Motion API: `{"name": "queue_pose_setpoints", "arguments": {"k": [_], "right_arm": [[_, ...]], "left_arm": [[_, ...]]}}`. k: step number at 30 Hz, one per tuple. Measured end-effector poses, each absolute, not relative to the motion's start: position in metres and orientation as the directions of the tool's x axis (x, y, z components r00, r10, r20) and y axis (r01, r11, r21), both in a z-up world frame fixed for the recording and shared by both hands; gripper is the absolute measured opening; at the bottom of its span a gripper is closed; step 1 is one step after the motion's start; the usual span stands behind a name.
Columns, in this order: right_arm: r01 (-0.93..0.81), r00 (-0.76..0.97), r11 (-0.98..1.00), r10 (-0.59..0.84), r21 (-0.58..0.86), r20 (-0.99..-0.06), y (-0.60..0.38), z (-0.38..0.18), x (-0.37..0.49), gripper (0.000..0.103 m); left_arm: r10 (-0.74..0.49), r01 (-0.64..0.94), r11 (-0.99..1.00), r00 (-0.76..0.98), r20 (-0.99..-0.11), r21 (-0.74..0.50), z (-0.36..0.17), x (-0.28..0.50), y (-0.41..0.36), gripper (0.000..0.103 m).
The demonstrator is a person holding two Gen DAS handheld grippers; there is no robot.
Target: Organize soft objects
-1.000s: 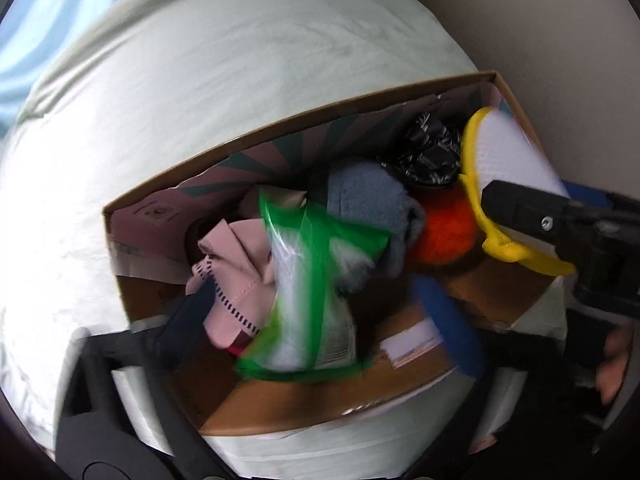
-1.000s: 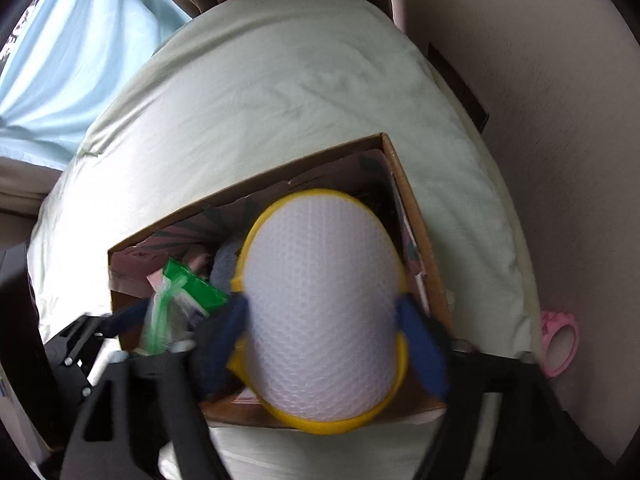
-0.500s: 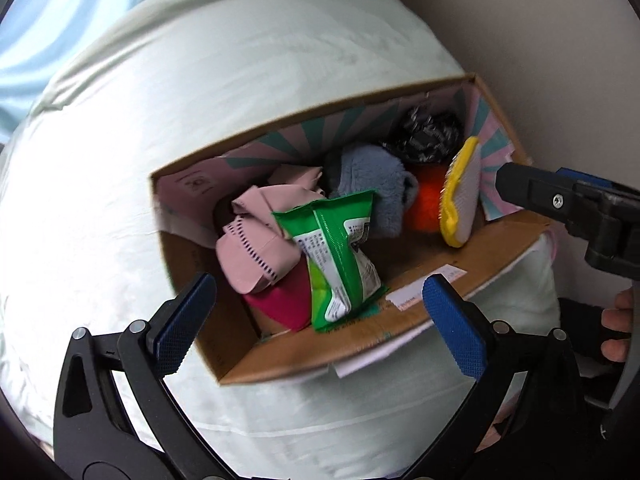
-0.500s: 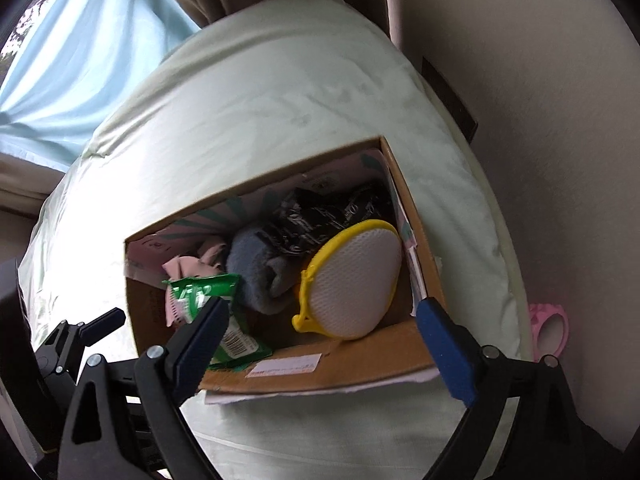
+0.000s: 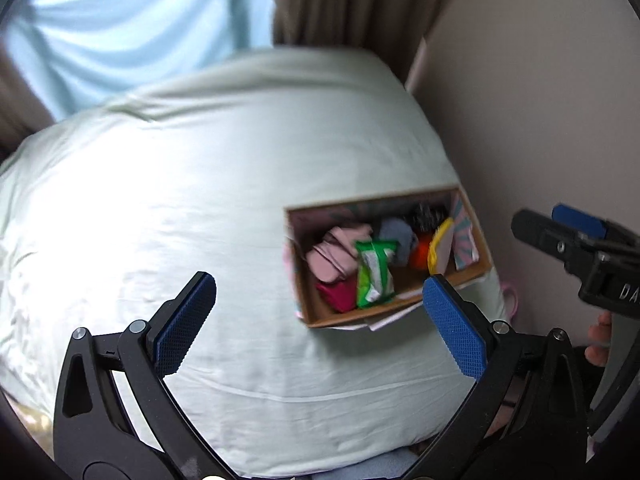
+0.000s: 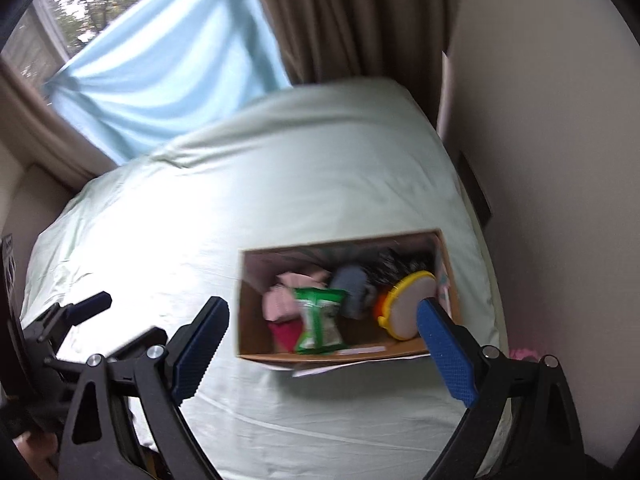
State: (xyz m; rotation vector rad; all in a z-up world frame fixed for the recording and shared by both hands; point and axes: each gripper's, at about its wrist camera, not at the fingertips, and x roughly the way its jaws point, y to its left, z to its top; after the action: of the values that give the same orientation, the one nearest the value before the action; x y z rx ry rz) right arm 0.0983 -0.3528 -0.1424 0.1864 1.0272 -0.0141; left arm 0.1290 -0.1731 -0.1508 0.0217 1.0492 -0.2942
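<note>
We see the cardboard box (image 6: 256, 308) sitting on the pale green bed (image 6: 280, 168), near its right edge by the wall. Motion blur smears its contents: pink cloth (image 6: 282, 296), a crinkly green packet (image 6: 320, 318), grey fabric (image 6: 352, 288), something orange half hidden behind a round yellow-rimmed mesh pad (image 6: 408, 304). The left gripper (image 5: 318, 324) and right gripper (image 6: 322, 358) both hang with jaws spread wide, holding nothing.

On my right hand-held gripper (image 5: 576, 232) I could read only the white letters "DA", cut off at the frame's edge. The green packet's (image 5: 374, 272) print was too blurred.
</note>
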Motion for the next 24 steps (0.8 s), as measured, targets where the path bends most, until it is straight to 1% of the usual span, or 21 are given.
{"name": "queue_pose_setpoints", "arguments": {"k": [6, 11, 12, 13, 17, 24], "right_arm": [[0.028, 0.614, 0.992, 0.078, 0.12, -0.785, -0.294, -0.083, 0.072, 0.093], [-0.019, 0.696, 0.997, 0.068, 0.077, -0.715, -0.256, -0.047, 0.05, 0.094], [-0.029, 0.712, 0.997, 0.072, 0.073, -0.699, -0.249, -0.041, 0.045, 0.095], [-0.034, 0.718, 0.997, 0.076, 0.073, -0.692, -0.246, -0.038, 0.043, 0.103], [-0.046, 0.746, 0.998, 0.064, 0.044, -0.663, -0.229, -0.026, 0.03, 0.103], [-0.016, 0.781, 1.0, 0.012, 0.0, -0.624, -0.211, -0.02, 0.015, 0.103]], "left_arm": [[-0.182, 0.16, 0.982, 0.63, -0.755, -0.103, -0.074, 0.09, -0.101, 0.103], [-0.157, 0.096, 0.987, 0.716, -0.68, -0.128, -0.034, 0.063, -0.055, 0.103], [-0.149, 0.087, 0.988, 0.735, -0.662, -0.126, -0.027, 0.056, -0.048, 0.103], [-0.14, 0.081, 0.989, 0.749, -0.647, -0.121, -0.021, 0.05, -0.042, 0.103], [-0.107, 0.068, 0.994, 0.793, -0.6, -0.087, -0.009, 0.031, -0.03, 0.103], [-0.109, 0.069, 0.993, 0.833, -0.543, -0.094, -0.01, 0.009, -0.021, 0.103]]}}
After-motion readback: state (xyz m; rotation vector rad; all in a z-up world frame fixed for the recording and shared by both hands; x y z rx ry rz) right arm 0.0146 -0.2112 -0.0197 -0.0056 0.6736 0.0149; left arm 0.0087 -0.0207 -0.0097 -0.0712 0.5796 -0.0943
